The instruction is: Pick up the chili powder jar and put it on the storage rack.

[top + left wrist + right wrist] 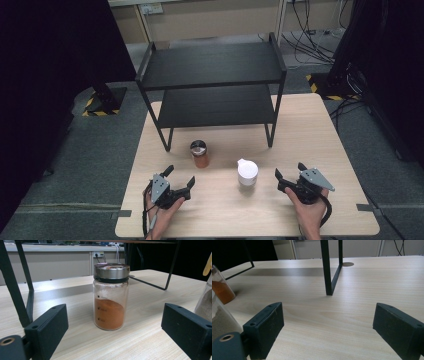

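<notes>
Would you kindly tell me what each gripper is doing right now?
Left gripper: open, holding nothing.
Right gripper: open, holding nothing.

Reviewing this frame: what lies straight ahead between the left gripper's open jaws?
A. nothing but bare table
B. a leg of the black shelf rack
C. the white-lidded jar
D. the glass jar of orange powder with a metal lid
D: in the left gripper view the glass jar of orange powder stands upright on the table, centred ahead of the left gripper, whose jaws are wide apart and not touching it.
</notes>
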{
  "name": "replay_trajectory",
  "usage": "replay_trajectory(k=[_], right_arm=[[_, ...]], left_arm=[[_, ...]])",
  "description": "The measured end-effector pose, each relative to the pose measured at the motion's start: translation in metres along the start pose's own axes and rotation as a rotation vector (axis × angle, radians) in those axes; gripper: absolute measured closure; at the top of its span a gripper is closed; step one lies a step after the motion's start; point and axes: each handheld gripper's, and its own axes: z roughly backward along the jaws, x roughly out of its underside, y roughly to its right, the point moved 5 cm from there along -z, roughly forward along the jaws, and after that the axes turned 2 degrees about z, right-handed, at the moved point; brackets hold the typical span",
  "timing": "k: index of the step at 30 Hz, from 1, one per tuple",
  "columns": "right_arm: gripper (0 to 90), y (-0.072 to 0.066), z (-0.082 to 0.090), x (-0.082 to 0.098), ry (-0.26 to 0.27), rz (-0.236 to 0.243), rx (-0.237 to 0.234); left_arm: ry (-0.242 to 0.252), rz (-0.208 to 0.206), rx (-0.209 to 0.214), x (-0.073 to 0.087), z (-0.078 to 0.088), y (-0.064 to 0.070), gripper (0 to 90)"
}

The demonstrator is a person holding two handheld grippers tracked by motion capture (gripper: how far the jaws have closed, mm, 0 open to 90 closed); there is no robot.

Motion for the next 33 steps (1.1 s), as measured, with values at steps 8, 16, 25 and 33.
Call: replay_trajectory(k=[8,16,25,33], right_arm=[[9.6,0.001,0.0,-0.001,-0.004,-0.006,-0.002],[9.4,0.002,-0.001,-0.001,-0.008,-0.01,-0.005],[9.3,0.002,0.0,-0.001,-0.006,-0.011,-0.006],[9.0,0.003,-0.001,-0.001,-0.011,-0.014,-0.011]], left_arm=[[-0.004,0.008,-0.003,-0.002,-0.011,0.001,7.0],[-0.019,-0.001,-0.004,-0.006,-0.032,0.003,8.4],[-0.065,-0.017,0.01,-0.015,-0.058,0.004,10.0],[-0.097,-0.005,0.022,-0.021,-0.077,0.002,15.7]])
